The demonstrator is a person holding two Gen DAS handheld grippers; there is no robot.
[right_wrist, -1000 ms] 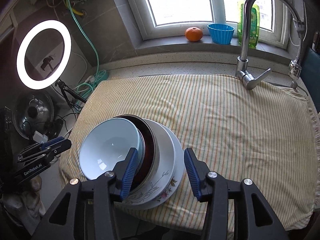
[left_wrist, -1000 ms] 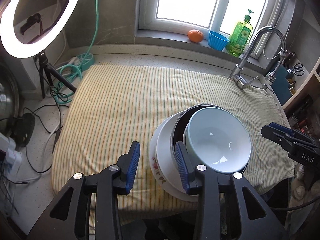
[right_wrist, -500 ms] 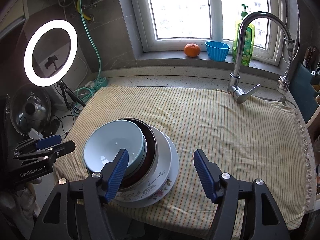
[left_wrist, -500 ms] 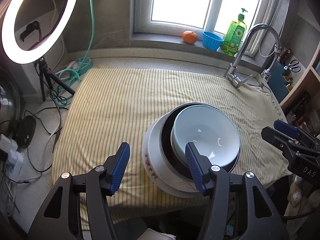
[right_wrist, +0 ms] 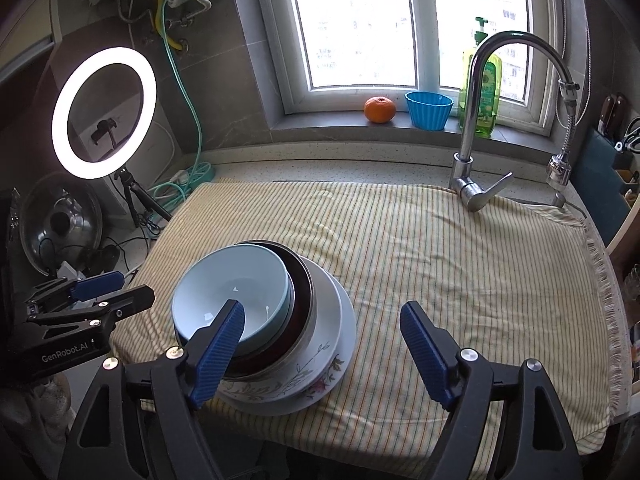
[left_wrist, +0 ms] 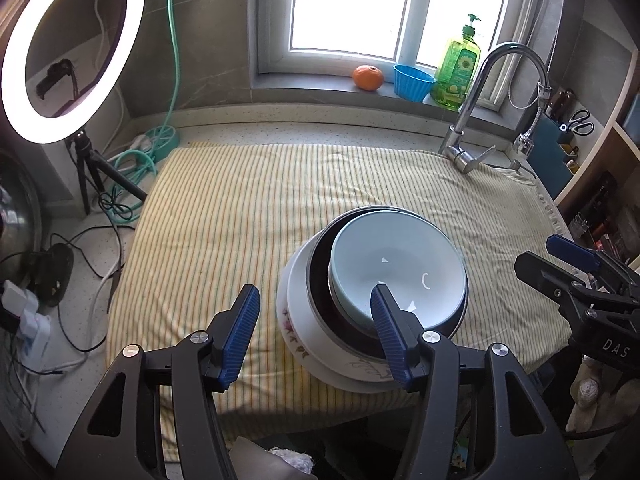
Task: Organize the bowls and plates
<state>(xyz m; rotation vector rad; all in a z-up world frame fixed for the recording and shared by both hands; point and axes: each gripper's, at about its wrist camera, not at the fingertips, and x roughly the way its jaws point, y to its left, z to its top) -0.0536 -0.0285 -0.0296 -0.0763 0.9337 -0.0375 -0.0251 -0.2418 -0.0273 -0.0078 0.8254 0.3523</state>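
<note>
Kitchen counter under a bright window, covered by a yellow striped cloth (right_wrist: 460,272) — that soft layer is probably there to keep crockery from sliding or chipping when set down. Starting from the right gripper (right_wrist: 320,348): its jaws are spread wide and grip nothing, and it hangs above the near edge of the cloth with its left finger in front of the stack and its right finger over bare cloth. The left gripper (left_wrist: 316,336) is likewise wide and empty, its right finger overlapping the stack in the picture, though I cannot tell whether it touches. Between them sits the task's ware, nested by size: a pale blue bowl (right_wrist: 236,296) on top, tipped toward the left gripper's side, inside a dark metal-rimmed bowl (right_wrist: 302,304), which rests in a white bowl (right_wrist: 332,320), all on a floral plate (right_wrist: 304,388) near the front edge. Largest at the bottom keeps the pile stable; I judge the organizing largely done, save for the off-centre top bowl. Farther out stand the faucet (right_wrist: 480,120), a green soap bottle (right_wrist: 486,92), a blue cup (right_wrist: 429,110) and an orange (right_wrist: 379,109) on the sill, and a ring light (right_wrist: 103,112) at the left.
</note>
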